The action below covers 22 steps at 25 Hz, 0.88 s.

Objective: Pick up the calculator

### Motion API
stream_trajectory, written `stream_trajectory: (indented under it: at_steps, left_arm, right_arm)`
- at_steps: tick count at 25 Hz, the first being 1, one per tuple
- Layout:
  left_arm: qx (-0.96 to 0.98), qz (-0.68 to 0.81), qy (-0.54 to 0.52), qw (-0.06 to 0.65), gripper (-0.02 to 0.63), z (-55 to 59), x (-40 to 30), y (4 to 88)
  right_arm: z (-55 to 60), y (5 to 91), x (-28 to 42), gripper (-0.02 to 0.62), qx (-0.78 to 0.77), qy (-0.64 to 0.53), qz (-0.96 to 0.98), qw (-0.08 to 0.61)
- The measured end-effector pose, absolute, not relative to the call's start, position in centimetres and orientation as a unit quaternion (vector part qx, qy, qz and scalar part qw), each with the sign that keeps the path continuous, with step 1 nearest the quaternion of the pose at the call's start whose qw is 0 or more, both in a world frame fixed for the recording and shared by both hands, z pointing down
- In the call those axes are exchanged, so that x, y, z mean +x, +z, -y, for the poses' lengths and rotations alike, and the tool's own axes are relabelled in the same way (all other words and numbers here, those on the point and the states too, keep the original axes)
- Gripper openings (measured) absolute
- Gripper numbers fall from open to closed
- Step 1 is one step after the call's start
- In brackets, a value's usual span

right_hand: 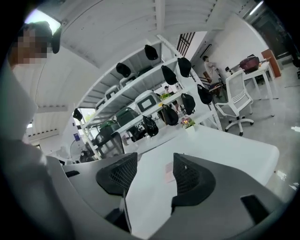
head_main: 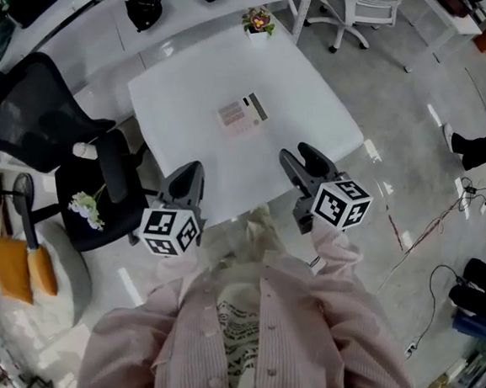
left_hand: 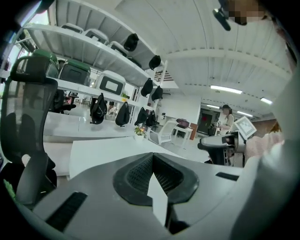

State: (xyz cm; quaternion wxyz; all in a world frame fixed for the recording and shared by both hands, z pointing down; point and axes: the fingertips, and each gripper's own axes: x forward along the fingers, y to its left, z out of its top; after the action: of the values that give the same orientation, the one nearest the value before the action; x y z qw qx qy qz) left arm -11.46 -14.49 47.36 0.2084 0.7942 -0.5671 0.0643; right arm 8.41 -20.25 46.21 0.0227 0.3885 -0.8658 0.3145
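The calculator [head_main: 242,114], pale pink with a dark display strip, lies flat near the middle of the white table [head_main: 193,83]. My left gripper [head_main: 189,174] hovers over the table's near edge, short of the calculator and to its left; its jaws are shut and hold nothing [left_hand: 153,157]. My right gripper [head_main: 300,157] hangs over the near right part of the table, jaws open and empty. In the right gripper view the calculator [right_hand: 168,172] shows in the gap between the open jaws [right_hand: 155,168], still some way ahead. The left gripper view shows only bare tabletop.
A small potted plant [head_main: 258,21] stands at the table's far corner. A black office chair [head_main: 30,120] with white flowers [head_main: 84,207] on its seat stands at the left. Behind are a white chair [head_main: 352,8] and a shelf with black bags [head_main: 141,3]. Cables [head_main: 444,215] lie on the floor at the right.
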Motion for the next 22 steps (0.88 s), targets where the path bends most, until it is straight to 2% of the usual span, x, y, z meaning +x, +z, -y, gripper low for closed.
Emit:
stream_trajectory:
  at_steps: [12, 22]
  left_arm:
    - [0.742, 0.601, 0.077, 0.288, 0.0, 22.7, -11.7, 55.5]
    - [0.697, 0.625, 0.087, 0.339, 0.0, 26.0, -11.6, 60.8]
  right_arm:
    - [32.3, 54.7, 5.2, 0.209, 0.352, 0.363, 0.859, 0.088]
    - [36.9, 62.2, 3.0, 0.209, 0.318, 0.407, 0.844, 0.144]
